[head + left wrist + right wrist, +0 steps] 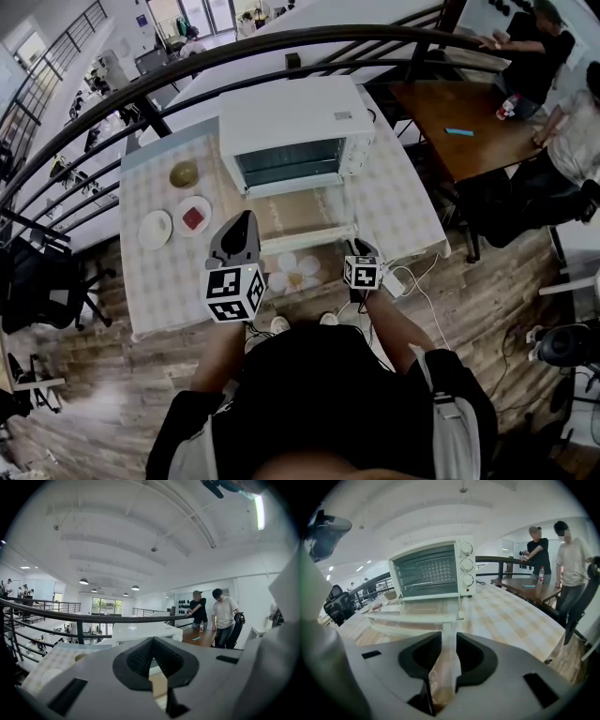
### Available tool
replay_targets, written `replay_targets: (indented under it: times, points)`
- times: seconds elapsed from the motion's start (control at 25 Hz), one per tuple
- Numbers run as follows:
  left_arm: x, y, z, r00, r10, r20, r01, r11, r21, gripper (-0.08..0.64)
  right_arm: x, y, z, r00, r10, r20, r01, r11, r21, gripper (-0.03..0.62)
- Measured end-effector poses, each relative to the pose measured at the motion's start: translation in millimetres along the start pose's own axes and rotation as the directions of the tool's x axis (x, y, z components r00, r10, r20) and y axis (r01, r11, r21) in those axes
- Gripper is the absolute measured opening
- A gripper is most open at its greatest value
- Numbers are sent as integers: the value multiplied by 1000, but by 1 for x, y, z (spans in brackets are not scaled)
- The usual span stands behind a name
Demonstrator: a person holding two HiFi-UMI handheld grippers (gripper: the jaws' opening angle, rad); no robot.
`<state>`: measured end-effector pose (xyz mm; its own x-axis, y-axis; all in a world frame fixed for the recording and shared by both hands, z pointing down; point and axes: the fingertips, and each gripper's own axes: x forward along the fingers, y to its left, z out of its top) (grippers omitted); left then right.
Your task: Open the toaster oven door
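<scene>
Starting with the toaster oven [291, 131]: where is it set? (first speaker)

It is set at the far side of the checked table [403, 202]. Its door [300, 217] is folded down flat toward the person, with the handle [412, 619] along the near edge. (second speaker)

How is the right gripper [448, 637] held? (first speaker)

It is held at the handle. Its jaws are spread to either side of the handle's white strut and are not clamped on it. (second speaker)

And the left gripper [152, 641]? (first speaker)

It is raised just left of the door. Its tips are pressed together, and nothing is pinched. (second speaker)
</scene>
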<state>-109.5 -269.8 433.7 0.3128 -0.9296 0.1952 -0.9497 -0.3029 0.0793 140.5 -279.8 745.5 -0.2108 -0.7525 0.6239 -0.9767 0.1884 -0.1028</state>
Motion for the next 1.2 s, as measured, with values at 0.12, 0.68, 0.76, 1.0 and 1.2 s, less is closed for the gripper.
replay_targets:
  times: [0.12, 0.68, 0.76, 1.0, 1.2]
  points:
    - [2, -2, 0, 1000, -10, 3, 10, 1000, -3, 14, -21, 4, 22, 997, 9, 81, -10, 1000, 15, 103]
    - [5, -3, 7, 999, -32, 28, 32, 999, -9, 14, -143, 56, 220, 818, 95, 567, -56, 995, -85, 11]
    - [5, -1, 8, 999, -28, 32, 29, 1000, -9, 14, -153, 64, 236, 794, 111, 598, -60, 993, -105, 2]
    - [1, 2, 15, 998, -26, 56, 26, 1000, -9, 14, -177, 78, 264, 745, 124, 655, -55, 991, -126, 0]
    - [3, -1, 16, 997, -33, 65, 33, 999, -4, 14, -187, 83, 276, 718, 129, 684, -63, 991, -121, 0]
